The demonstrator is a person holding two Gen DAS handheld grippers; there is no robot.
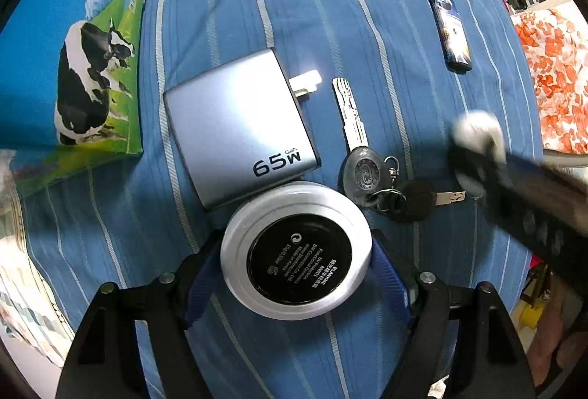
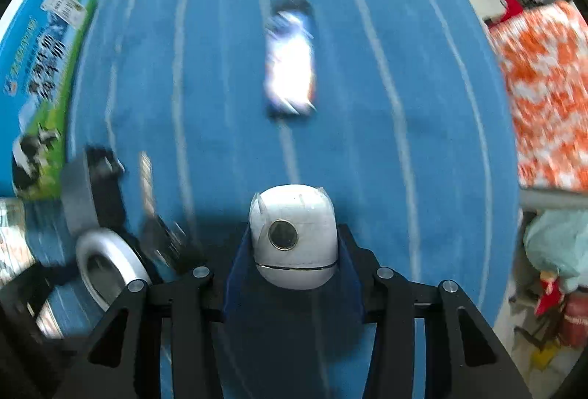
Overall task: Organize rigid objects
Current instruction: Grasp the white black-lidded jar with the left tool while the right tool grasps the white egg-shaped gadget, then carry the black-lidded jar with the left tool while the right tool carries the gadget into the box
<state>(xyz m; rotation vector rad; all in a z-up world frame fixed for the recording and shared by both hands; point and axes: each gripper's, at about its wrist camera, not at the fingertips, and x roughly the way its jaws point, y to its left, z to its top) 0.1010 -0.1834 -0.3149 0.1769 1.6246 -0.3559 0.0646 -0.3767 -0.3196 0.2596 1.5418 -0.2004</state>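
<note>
My left gripper [image 1: 296, 257] is shut on a round white compact with a black label [image 1: 296, 250], held just above the blue striped cloth. Beyond it lie a grey 65W charger [image 1: 239, 127], a bunch of keys [image 1: 367, 156] and a dark lighter [image 1: 449, 28]. My right gripper [image 2: 294, 241] is shut on a small white rounded device with a round lens [image 2: 293, 235]; it appears blurred at the right of the left wrist view as the white device [image 1: 477, 134]. The lighter [image 2: 290, 61] shows blurred ahead, the compact [image 2: 106, 263] at lower left.
A milk carton with a cow picture [image 1: 88, 42] lies at the left of the cloth. An orange-and-white patterned fabric [image 2: 551, 94] borders the right side. Room clutter sits beyond the far right edge. Bare blue cloth [image 2: 404, 142] stretches ahead of the right gripper.
</note>
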